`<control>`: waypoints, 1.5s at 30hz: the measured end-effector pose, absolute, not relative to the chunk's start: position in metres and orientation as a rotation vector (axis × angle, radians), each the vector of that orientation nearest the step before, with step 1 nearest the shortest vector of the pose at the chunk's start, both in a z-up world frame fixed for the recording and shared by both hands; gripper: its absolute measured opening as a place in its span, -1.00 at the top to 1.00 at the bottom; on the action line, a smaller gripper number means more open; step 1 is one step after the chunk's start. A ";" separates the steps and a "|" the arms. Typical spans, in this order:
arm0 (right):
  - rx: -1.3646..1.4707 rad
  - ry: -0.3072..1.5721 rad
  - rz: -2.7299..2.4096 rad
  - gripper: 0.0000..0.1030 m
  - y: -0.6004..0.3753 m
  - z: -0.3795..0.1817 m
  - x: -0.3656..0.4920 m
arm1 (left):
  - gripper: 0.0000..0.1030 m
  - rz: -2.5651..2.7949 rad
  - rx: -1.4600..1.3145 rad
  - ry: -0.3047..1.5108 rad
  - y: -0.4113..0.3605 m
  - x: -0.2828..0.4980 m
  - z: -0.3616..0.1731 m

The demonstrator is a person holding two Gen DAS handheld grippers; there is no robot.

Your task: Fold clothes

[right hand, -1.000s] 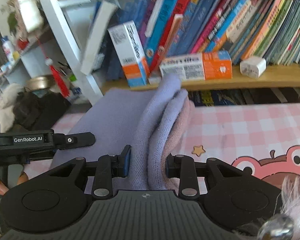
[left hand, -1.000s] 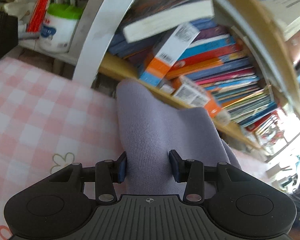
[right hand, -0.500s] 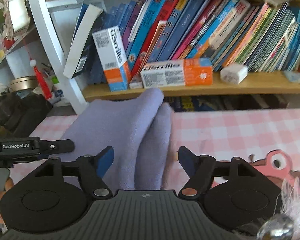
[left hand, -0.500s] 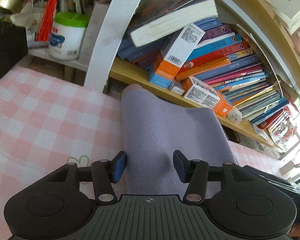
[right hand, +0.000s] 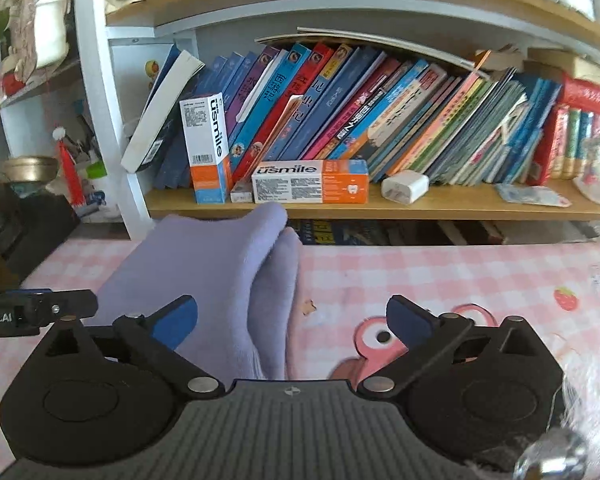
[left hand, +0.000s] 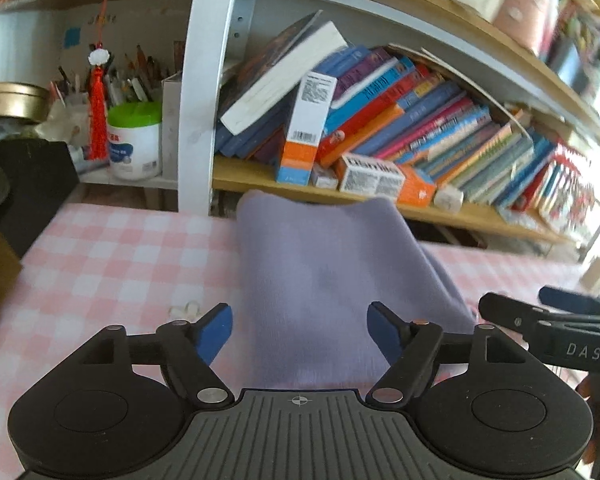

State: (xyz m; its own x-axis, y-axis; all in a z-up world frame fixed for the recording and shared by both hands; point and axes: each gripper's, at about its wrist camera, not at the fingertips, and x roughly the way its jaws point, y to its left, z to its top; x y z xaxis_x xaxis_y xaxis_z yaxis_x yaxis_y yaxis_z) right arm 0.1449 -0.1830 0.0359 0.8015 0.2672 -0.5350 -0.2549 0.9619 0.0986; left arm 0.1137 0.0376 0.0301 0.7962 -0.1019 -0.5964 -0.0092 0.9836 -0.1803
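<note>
1. Two grippers are in your hands, and both stand with fingers spread apart, gripping nothing.
2. Your left gripper (left hand: 300, 332) sits over the near edge of the lavender garment (left hand: 332, 276); its blue pads (left hand: 216, 332) flank the cloth without touching it.
3. Your right gripper (right hand: 292, 324) has its left pad (right hand: 176, 322) over the garment's right side, while the other finger is over bare tablecloth.
4. The lavender garment (right hand: 220, 276) lies folded on the pink checked tablecloth (left hand: 112, 256), its layered fold edges stacked along the right side and its far end close to the bookshelf (right hand: 340, 210).
5. Seen from your right wrist, the left gripper's tip (right hand: 40, 312) is just beside the garment's left edge.
6. Behind the garment, toothpaste boxes (right hand: 312, 182) and leaning books (right hand: 380, 116) sit on the shelf.
7. A cartoon print (right hand: 372, 336) on the tablecloth lies right of the garment, apart from it.
</note>
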 end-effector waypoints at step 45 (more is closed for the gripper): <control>-0.016 0.668 0.183 -1.00 -0.183 0.016 0.045 | -0.91 0.019 -0.089 0.712 0.006 0.027 0.011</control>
State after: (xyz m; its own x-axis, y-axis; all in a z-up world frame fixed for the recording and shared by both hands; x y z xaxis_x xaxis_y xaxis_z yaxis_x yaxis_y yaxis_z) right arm 0.0452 -0.1832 0.0156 0.7695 0.1633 -0.6174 -0.1737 0.9838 0.0438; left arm 0.0274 0.0059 0.0109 0.7571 -0.0132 -0.6532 -0.0475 0.9960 -0.0751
